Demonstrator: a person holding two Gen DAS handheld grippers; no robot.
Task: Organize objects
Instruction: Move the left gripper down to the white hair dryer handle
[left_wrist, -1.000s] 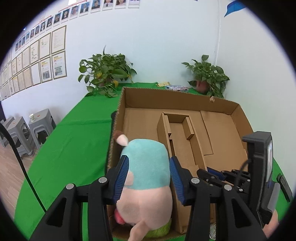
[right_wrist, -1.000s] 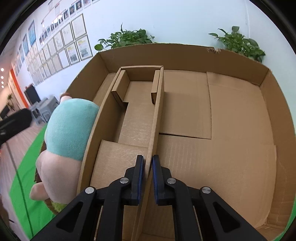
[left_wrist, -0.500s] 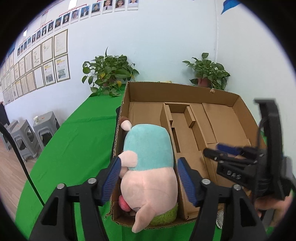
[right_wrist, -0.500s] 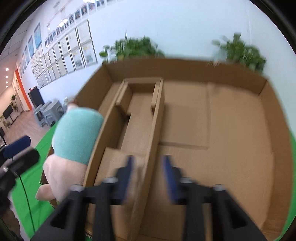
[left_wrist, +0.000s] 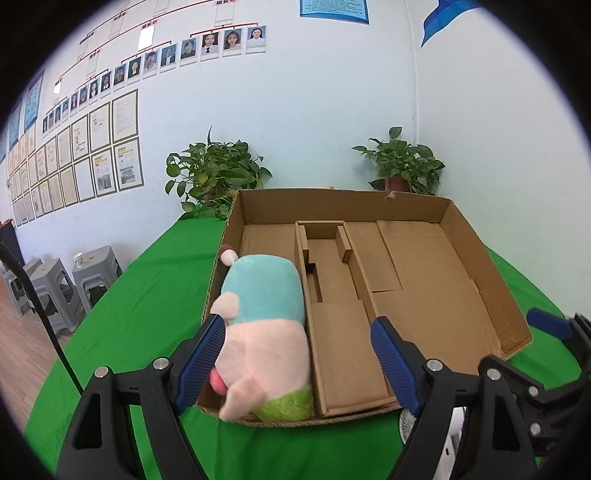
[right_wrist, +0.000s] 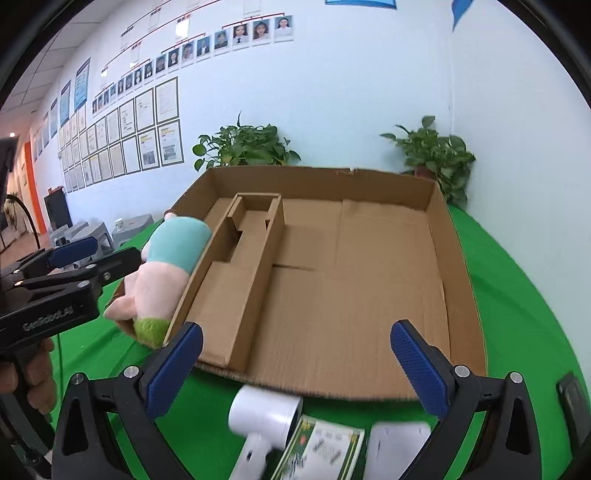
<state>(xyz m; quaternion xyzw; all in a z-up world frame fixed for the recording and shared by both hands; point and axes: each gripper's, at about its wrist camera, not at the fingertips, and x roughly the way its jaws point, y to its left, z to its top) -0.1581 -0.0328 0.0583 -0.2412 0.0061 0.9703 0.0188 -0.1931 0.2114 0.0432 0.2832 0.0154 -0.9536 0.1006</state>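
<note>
Your left tool (left_wrist: 295, 354) has just been opening, and its blue pads now stand apart and clear of the soft pink plush toy with a teal top and green base (left_wrist: 264, 325). The toy lies lengthwise in the narrow left compartment of the shallow brown cardboard box (left_wrist: 480, 254), snug between the box's left wall and the tall cardboard divider (left_wrist: 308, 325), its green end poking over the near edge. That tight slot looks like what keeps it from rolling out, so you can let go safely.

Your right tool (right_wrist: 295, 365) has also just been opening. Its pads are wide apart with nothing between them, above the box's near edge.

The middle channel and the wide right compartment of the box hold nothing. On the green counter (right_wrist: 517, 314), just in front of the box, wait a white hair dryer (right_wrist: 264, 413), a flat green-and-white printed packet (right_wrist: 321, 450) and a white flat item (right_wrist: 395, 446) beside it, too blurred to name. These are probably next for the open compartments.
</note>
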